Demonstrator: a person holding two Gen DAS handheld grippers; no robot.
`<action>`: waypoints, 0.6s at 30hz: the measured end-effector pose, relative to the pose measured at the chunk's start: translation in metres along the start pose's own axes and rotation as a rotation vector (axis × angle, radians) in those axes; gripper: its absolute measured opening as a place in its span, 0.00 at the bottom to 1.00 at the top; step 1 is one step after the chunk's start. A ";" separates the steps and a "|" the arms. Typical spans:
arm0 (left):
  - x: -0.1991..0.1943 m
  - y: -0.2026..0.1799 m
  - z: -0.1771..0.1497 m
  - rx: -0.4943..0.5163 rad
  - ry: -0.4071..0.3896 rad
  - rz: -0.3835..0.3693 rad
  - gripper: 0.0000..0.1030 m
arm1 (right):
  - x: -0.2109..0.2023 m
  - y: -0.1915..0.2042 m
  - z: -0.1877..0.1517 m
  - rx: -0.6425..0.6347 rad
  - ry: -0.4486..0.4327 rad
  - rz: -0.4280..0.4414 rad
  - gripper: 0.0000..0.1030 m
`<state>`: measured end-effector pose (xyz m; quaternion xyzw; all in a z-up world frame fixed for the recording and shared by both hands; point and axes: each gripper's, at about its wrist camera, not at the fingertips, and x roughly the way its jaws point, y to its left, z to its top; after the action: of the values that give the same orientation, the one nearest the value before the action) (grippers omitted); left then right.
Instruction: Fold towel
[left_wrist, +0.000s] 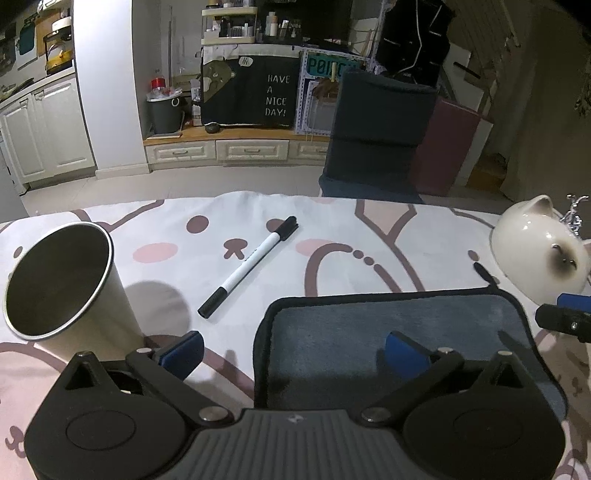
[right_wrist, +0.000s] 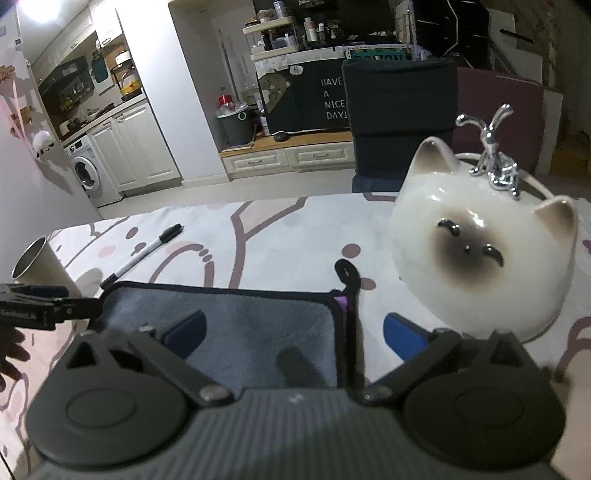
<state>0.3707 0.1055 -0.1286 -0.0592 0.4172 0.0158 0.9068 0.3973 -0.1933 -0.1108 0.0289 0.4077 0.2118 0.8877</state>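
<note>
Leftmost, well left of the towel (left_wrist: 391, 332): a steel cup (left_wrist: 62, 284) standing upright on the patterned tablecloth (left_wrist: 258, 206). Between cup and towel, slightly farther back: a black-capped marker (left_wrist: 249, 266) lying diagonally. Over the towel's left edge: the left gripper (left_wrist: 293, 352), jaws spread wide, gripping nothing, one blue pad off the cloth and one above it. Then the towel itself, grey with dark trim, lying flat. Across its right edge: the right gripper (right_wrist: 293, 330), likewise spread wide and empty. Just right of the towel: a ceramic cat bowl (right_wrist: 484, 251) tipped on its side.
</note>
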 end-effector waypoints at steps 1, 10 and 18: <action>-0.004 -0.001 0.000 0.001 -0.002 -0.002 1.00 | -0.003 0.002 0.000 -0.001 -0.001 0.000 1.00; -0.054 -0.013 -0.001 0.002 -0.036 -0.006 1.00 | -0.039 0.016 -0.003 -0.022 -0.016 -0.002 1.00; -0.104 -0.030 -0.011 0.047 -0.059 -0.010 1.00 | -0.073 0.025 -0.012 -0.039 -0.036 -0.001 1.00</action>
<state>0.2972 0.0768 -0.0542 -0.0397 0.3901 0.0033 0.9199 0.3372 -0.2014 -0.0613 0.0151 0.3874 0.2186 0.8955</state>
